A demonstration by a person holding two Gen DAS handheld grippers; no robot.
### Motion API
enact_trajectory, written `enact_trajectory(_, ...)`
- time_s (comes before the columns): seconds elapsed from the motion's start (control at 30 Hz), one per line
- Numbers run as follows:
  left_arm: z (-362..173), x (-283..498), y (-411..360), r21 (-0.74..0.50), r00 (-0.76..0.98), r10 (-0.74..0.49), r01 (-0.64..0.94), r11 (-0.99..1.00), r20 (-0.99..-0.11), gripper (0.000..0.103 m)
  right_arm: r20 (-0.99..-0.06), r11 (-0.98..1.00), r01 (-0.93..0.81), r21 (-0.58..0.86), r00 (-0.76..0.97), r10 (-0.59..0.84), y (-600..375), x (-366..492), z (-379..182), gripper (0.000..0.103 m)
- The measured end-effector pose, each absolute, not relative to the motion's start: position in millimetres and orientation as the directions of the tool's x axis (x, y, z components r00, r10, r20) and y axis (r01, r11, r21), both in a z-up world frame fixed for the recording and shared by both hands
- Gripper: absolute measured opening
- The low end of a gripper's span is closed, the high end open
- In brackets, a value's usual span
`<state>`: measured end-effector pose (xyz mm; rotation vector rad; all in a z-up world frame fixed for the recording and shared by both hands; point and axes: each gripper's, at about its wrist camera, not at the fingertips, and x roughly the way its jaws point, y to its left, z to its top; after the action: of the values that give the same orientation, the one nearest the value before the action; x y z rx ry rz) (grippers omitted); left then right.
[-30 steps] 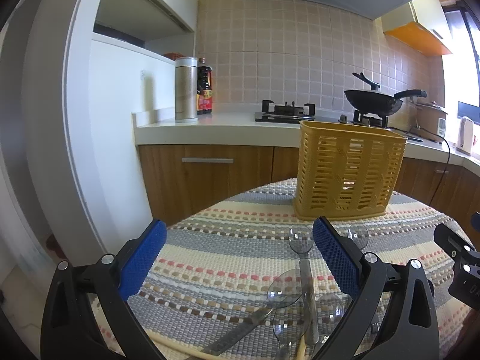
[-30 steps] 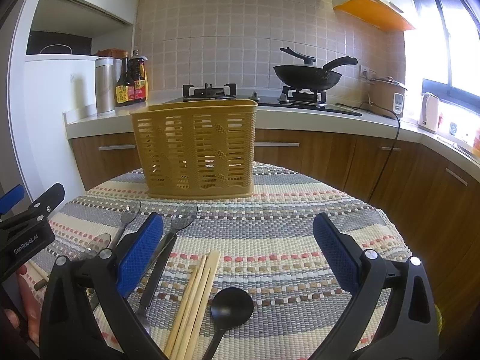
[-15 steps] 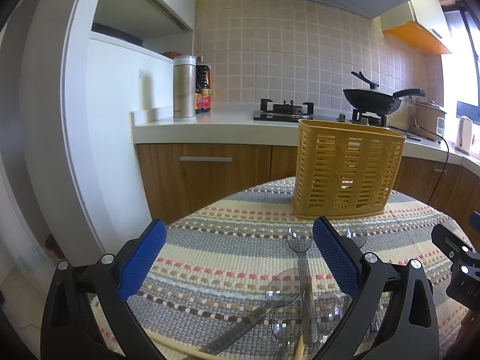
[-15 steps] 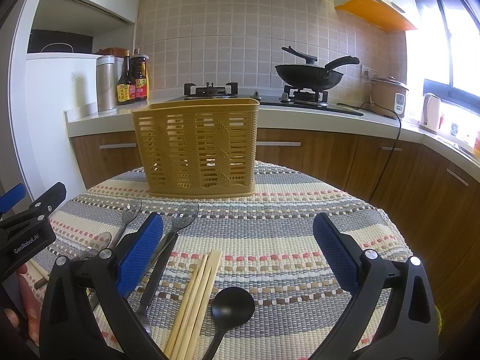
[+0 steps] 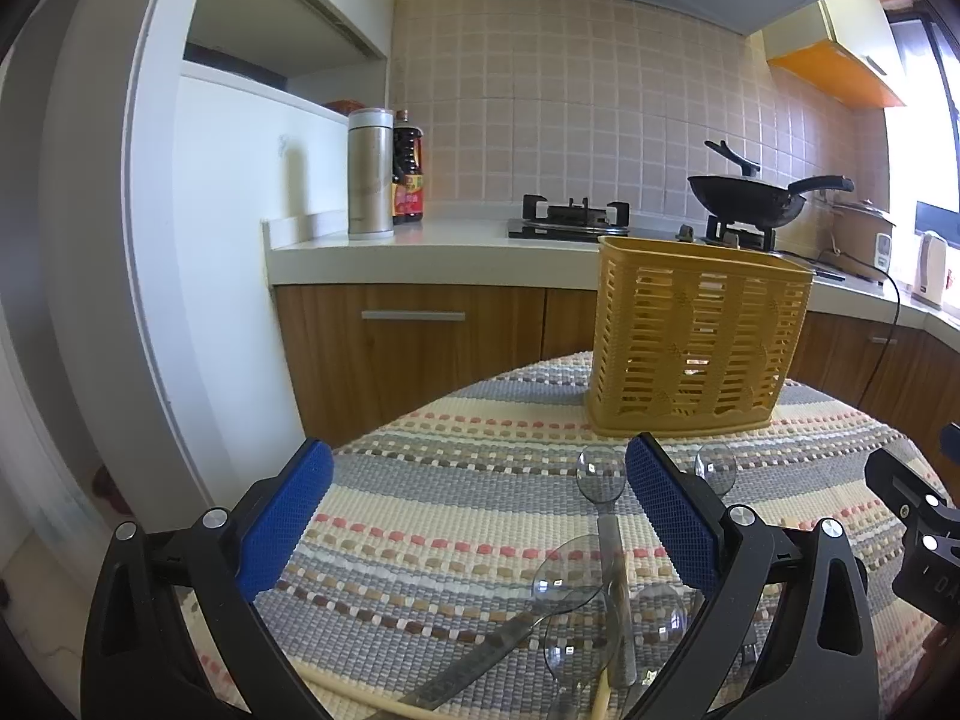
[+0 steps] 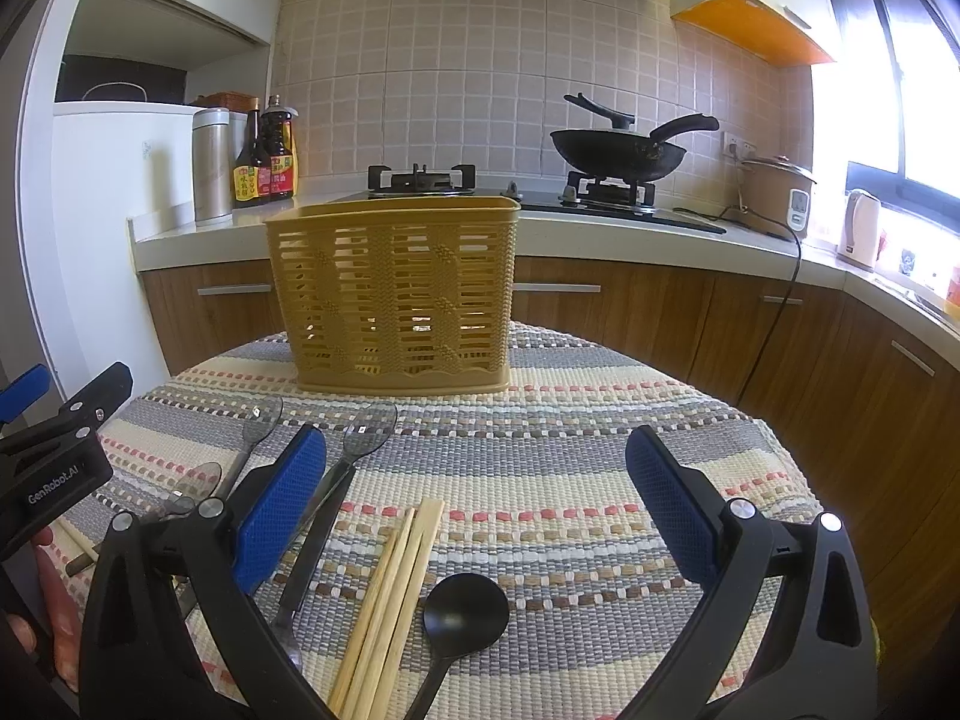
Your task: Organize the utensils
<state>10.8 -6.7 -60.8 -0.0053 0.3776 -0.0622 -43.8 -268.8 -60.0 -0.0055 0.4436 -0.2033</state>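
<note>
Both grippers: black plastic frames w/ silver screws, blue textured pads point(image 5: 282, 516) on fingers. Left gripper point(image 6: 54, 450) bore white "GenRobot.AI" lettering. Right gripper point(image 6: 474, 516) looked identical.

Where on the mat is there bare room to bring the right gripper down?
Bare mat lies right of the chopsticks and black spoon, out to the table's right edge, and in the strip before the yellow basket. Left of the chopsticks is crowded: clear spoons overlap there.
</note>
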Motion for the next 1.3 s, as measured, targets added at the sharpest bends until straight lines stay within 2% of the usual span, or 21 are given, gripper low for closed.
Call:
enact_trajectory(0.13, -55, 17, 7, -0.048, 0.9, -0.111, 0.1, 0.994, -0.421, 0.095, -0.43, 0.966, 0.248, -0.077, 0.866, -0.256, -270, -44, -52, 0.096)
enact_trajectory(0.27, -31, 30, 22, -0.049, 0.857, -0.214, 0.217, 0.975, -0.469, 0.095, -0.461, 0.965, 0.26, -0.045, 0.852, -0.251, -280, -42, -34, 0.096)
enact_trajectory(0.33, -20, 44, 27, -0.07, 0.798, -0.286, 0.295, 0.953, -0.531, 0.095, -0.48, 0.966, 0.256, -0.042, 0.843, -0.244, -285, -38, -25, 0.096)
enact_trajectory(0.43, -8, 73, 30, -0.175, 0.672, -0.426, 0.41, 0.895, -0.606, 0.094, -0.555, 0.977, 0.212, -0.033, 0.809, -0.194, -290, -23, -13, 0.096)
enact_trajectory(0.5, -6, 97, 23, -0.235, 0.579, -0.476, 0.443, 0.865, -0.662, 0.091, -0.606, 0.98, 0.198, -0.021, 0.777, -0.17, -294, -10, -7, 0.095)
enact_trajectory(0.6, -17, 132, -1, -0.282, 0.448, -0.506, 0.477, 0.833, -0.737, 0.088, -0.712, 0.984, 0.164, 0.074, 0.699, -0.063, -306, 23, -1, 0.093)
enact_trajectory(0.7, -42, 159, -27, -0.265, 0.365, -0.458, 0.469, 0.842, -0.81, 0.079, -0.794, 0.982, 0.103, 0.157, 0.604, 0.064, -309, 54, -10, 0.084)
enact_trajectory(0.9, -97, 188, -65, -0.204, 0.25, -0.346, 0.458, 0.865, -0.905, 0.068, -0.899, 0.971, 0.112, 0.211, 0.412, 0.148, -303, 104, -57, 0.067)
enact_trajectory(1.03, -112, 194, -75, -0.171, 0.245, -0.311, 0.461, 0.871, -0.918, 0.065, -0.914, 0.949, 0.143, 0.282, 0.339, 0.22, -305, 124, -81, 0.059)
enact_trajectory(1.2, -119, 199, -95, -0.124, 0.271, -0.279, 0.476, 0.871, -0.921, 0.061, -0.923, 0.946, 0.169, 0.276, 0.321, 0.212, -297, 139, -92, 0.058)
enact_trajectory(1.3, -123, 197, -101, -0.1, 0.289, -0.264, 0.478, 0.873, -0.92, 0.059, -0.925, 0.946, 0.167, 0.276, 0.314, 0.214, -288, 145, -97, 0.05)
